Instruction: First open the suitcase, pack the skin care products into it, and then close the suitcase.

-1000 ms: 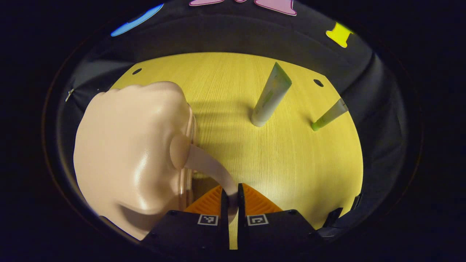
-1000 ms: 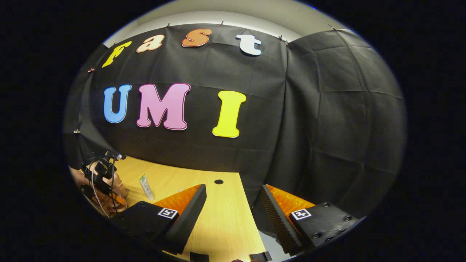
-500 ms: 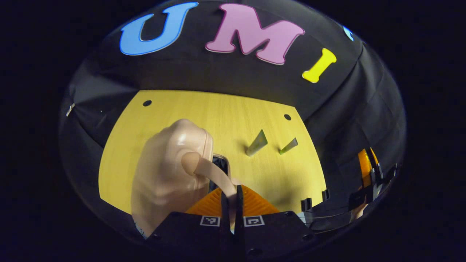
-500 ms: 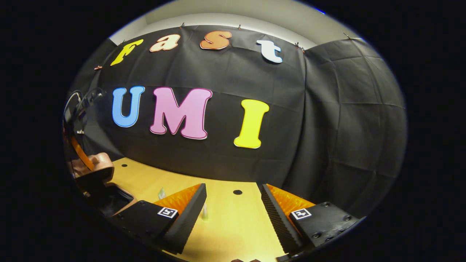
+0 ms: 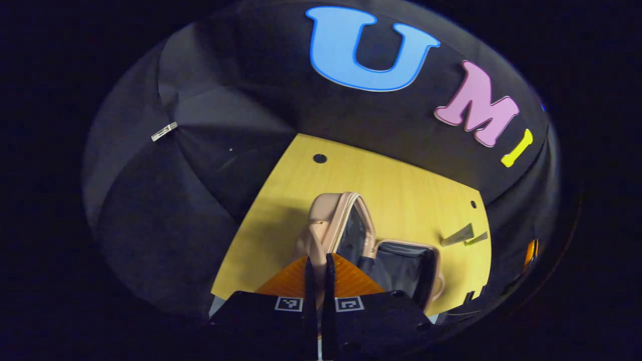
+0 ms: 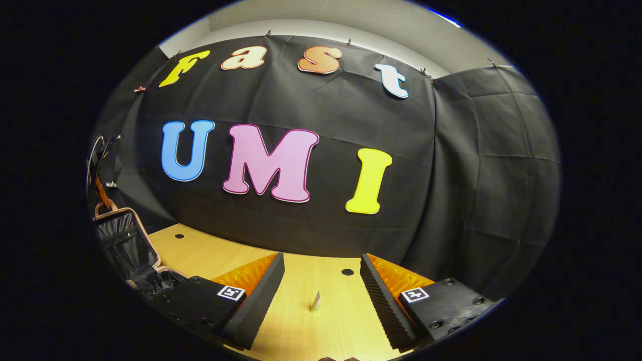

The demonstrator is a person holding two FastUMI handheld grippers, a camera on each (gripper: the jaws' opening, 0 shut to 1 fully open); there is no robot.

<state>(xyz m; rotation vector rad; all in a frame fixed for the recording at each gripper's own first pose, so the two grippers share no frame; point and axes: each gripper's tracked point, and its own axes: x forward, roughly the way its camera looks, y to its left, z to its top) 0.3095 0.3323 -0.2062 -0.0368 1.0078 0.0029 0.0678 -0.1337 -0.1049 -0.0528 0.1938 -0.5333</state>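
The pale pink suitcase (image 5: 326, 220) stands open on the yellow table (image 5: 401, 190). Its lid is raised upright, and the dark-lined base (image 5: 404, 268) lies flat to the right of it. My left gripper (image 5: 317, 259) is shut on the lid's pink handle strap. Two skin care tubes (image 5: 457, 234) stand beyond the base, near the table's right edge. In the right gripper view the raised lid (image 6: 123, 240) shows at the far left. My right gripper (image 6: 321, 260) is open, and one tube (image 6: 315, 302) stands on the table between and beyond its fingers.
Black cloth walls close the booth behind and to both sides of the table. Small round holes (image 5: 319, 158) sit near the table's back corners. The left hand-held gripper (image 6: 98, 175) rises above the lid. Bare tabletop (image 6: 215, 255) stretches between the suitcase and the tube.
The left gripper has pulled the handle up and back, swinging the lid from nearly shut to upright, so the dark lining shows. The right gripper has turned slightly and stays open.
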